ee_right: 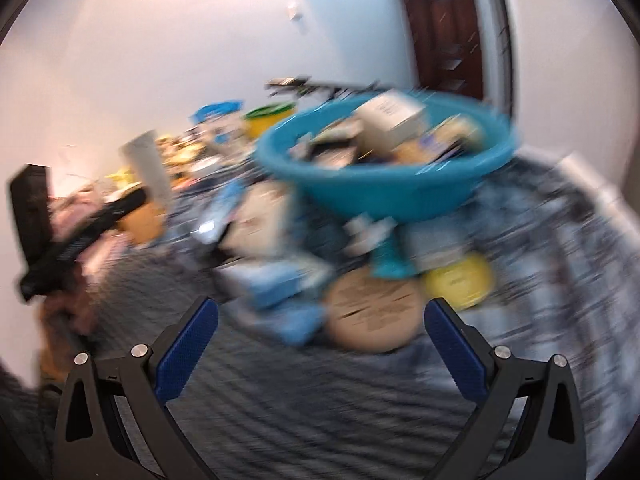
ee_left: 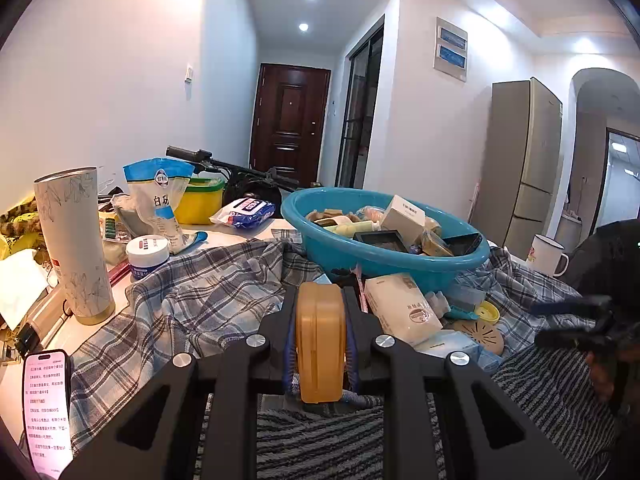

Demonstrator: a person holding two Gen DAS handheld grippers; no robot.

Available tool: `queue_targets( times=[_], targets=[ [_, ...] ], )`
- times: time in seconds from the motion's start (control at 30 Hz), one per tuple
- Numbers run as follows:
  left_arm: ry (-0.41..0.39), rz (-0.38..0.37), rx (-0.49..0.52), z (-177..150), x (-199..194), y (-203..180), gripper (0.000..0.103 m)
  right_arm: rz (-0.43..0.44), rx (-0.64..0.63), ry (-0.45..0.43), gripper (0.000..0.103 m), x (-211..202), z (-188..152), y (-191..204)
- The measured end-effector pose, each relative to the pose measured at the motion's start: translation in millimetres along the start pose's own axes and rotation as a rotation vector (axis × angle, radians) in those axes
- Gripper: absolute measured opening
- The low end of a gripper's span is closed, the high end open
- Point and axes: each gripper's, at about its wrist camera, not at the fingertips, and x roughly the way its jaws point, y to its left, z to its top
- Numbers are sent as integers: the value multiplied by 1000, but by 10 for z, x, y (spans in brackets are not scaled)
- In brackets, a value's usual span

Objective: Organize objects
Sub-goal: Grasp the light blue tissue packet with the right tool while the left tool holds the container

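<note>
My left gripper (ee_left: pixel 320 312) is shut on an orange plastic case (ee_left: pixel 320 340), held on edge between the blue pads, above the plaid cloth and in front of the blue basin (ee_left: pixel 360 256). The basin holds several boxes and packets. The right wrist view is blurred. My right gripper (ee_right: pixel 320 320) is open and empty, low over striped fabric, facing the blue basin (ee_right: pixel 384 192). A round tan lid (ee_right: pixel 372 316) and a yellow lid (ee_right: pixel 460 280) lie just ahead of it. The left gripper with the orange case (ee_right: pixel 140 220) shows at its left.
A tall white tumbler (ee_left: pixel 76 244), a white jar (ee_left: pixel 147 256), a sugar bag (ee_left: pixel 160 204), a yellow tub (ee_left: pixel 200 200) and wipes (ee_left: pixel 248 212) stand at the left. A phone (ee_left: pixel 48 412) lies at the near left. A white pouch (ee_left: pixel 400 304) and a mug (ee_left: pixel 546 256) sit by the basin.
</note>
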Motion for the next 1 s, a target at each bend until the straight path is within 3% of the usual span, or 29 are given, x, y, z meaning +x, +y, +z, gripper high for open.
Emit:
queue_targets(
  times=[0.07, 0.17, 0.33, 0.4, 0.5, 0.6, 0.73, 1.0],
  targets=[
    [-2, -1, 2, 3, -2, 1, 21, 72, 31, 77, 103, 147, -18, 48],
    [1, 0, 16, 4, 6, -34, 21, 110, 67, 161, 103, 363, -40, 57],
    [-1, -4, 20, 6, -2, -38, 21, 233, 125, 210, 96, 591, -43, 59],
    [-1, -2, 22, 4, -4, -40, 21, 231, 117, 234, 95, 688, -33, 100],
    [-1, -2, 20, 5, -5, -37, 21, 204, 114, 264, 84, 831, -31, 111],
    [2, -3, 19, 4, 2, -41, 21, 170, 99, 258, 68, 872, -19, 113],
    [0, -3, 18, 2, 0, -38, 21, 152, 119, 211, 38, 844, -23, 58],
    [0, -3, 19, 2, 3, -40, 21, 128, 91, 62, 29, 502, -15, 63]
  ],
)
